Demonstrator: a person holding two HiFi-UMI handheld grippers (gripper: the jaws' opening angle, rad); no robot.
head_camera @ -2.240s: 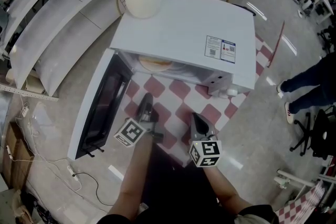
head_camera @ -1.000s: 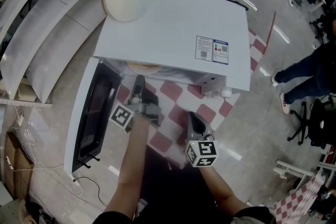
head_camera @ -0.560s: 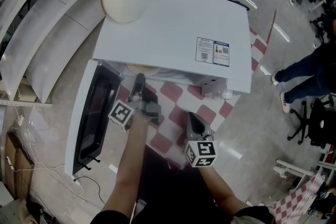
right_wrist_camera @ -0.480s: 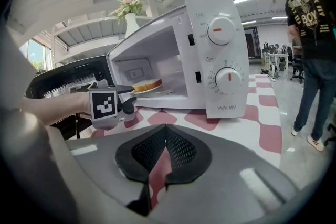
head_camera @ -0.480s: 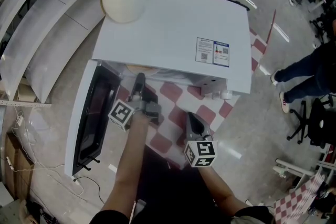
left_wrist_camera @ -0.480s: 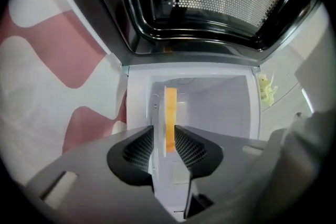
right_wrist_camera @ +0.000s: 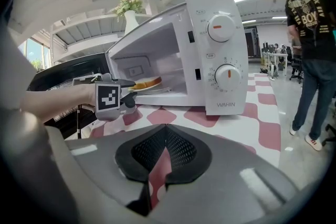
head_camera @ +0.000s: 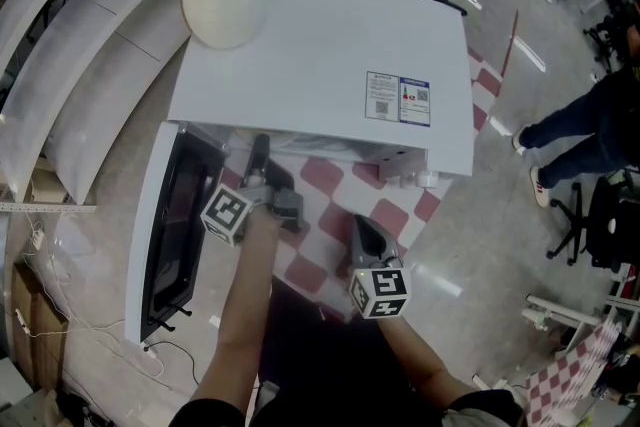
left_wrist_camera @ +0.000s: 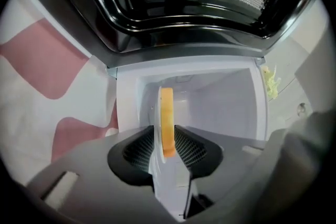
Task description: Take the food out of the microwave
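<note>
Big change over the last couple of seconds: the left gripper (head_camera: 260, 155) was sitting out in front of the microwave (head_camera: 320, 55), well short of the opening. Now its tips are right at the mouth of the cavity, tucked under the front edge of the microwave's top. The right gripper (head_camera: 365, 233) has barely budged. It hangs in front of the microwave over the checked tablecloth (head_camera: 330, 205), jaws closed together with nothing in them. My read is that the reach is done and the grab is on, so only the pull-out is left. The toast (left_wrist_camera: 167, 123) is on its plate (left_wrist_camera: 156, 128), inside the microwave, close to the front of the cavity. Funny thing is the head view is useless for that now, since the microwave's top hides the food completely. From up there you just get the top, the vase (head_camera: 215, 0) on its far left corner, and the door (head_camera: 175, 225) swung wide open on the microwave's left. The left gripper view is where the grip shows: rolled on its side, jaws narrowed onto the plate's rim and the toast's edge, one pad each side, looks pinched. The right gripper view gives the side-on picture the others lack. It shows the plate sitting level in the cavity, the left gripper at its near rim, two dials (right_wrist_camera: 220, 28) on the microwave's front panel, and a person (right_wrist_camera: 310, 34) standing off to the microwave's right.
</note>
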